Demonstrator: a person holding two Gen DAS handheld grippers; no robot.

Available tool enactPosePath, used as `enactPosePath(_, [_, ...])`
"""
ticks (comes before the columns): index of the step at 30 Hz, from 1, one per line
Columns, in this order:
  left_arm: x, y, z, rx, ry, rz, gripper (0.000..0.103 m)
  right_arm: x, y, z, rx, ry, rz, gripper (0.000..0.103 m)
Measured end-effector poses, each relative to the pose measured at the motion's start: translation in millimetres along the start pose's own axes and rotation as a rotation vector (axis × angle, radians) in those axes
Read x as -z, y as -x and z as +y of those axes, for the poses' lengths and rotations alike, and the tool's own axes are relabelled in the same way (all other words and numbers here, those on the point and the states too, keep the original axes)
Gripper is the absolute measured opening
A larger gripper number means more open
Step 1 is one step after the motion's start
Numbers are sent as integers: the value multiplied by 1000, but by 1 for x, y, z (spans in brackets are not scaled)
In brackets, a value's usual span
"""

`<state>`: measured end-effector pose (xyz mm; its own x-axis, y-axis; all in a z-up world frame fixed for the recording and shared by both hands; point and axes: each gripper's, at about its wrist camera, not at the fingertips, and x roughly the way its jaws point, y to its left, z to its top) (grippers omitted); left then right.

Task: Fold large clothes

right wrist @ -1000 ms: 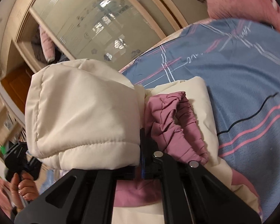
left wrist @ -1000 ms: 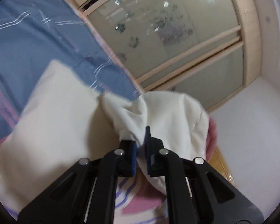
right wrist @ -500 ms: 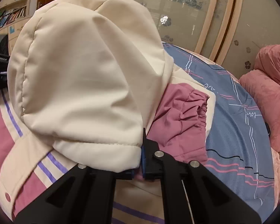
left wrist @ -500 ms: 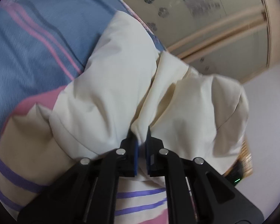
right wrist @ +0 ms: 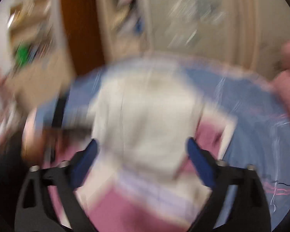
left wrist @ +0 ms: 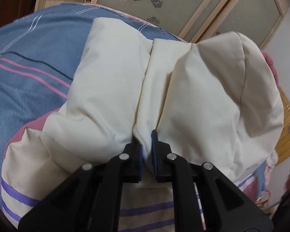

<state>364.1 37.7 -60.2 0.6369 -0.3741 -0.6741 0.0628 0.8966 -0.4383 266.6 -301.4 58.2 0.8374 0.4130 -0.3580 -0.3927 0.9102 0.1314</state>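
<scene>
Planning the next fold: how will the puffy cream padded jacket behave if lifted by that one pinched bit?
The puffy cream padded jacket will probably sag floppily around the left claw, given its soft creases. Its puffed bulk suggests lightness, and a folded flap may spring open.

Blurred right gripper [right wrist: 141, 150] opening, fingers [right wrist: 199, 160] clear of cream jacket [right wrist: 145, 116].

Jacket [left wrist: 110, 89] on bedspread [left wrist: 29, 73], before wardrobe doors [left wrist: 164, 5]

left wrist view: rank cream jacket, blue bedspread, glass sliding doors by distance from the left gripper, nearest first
1. Cream jacket: pinched between the left gripper fingers, dead ahead.
2. Blue bedspread: under and left of the jacket.
3. Glass sliding doors: beyond the bed, along the top.
</scene>
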Motion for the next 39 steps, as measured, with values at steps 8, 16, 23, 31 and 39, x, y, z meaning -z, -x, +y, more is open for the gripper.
enactPosePath(8, [-6, -12, -12, -35, -65, -9, 12, 20, -149, 40, 284, 113, 104, 102])
enactPosePath(16, [-1, -1, -13, 98, -116, 4, 46, 103, -213, -25, 263, 25, 342, 102])
enactPosePath(23, [-24, 99, -44, 414, -129, -246, 101, 104, -222, -25, 265, 25, 344, 102])
enactPosePath(31, [-82, 41, -148, 317, -241, -236, 101, 96, -213, -12, 222, -7, 293, 102])
enactPosePath(39, [-65, -94, -77, -17, -131, -89, 78, 91, -182, -5, 143, 0, 187, 102])
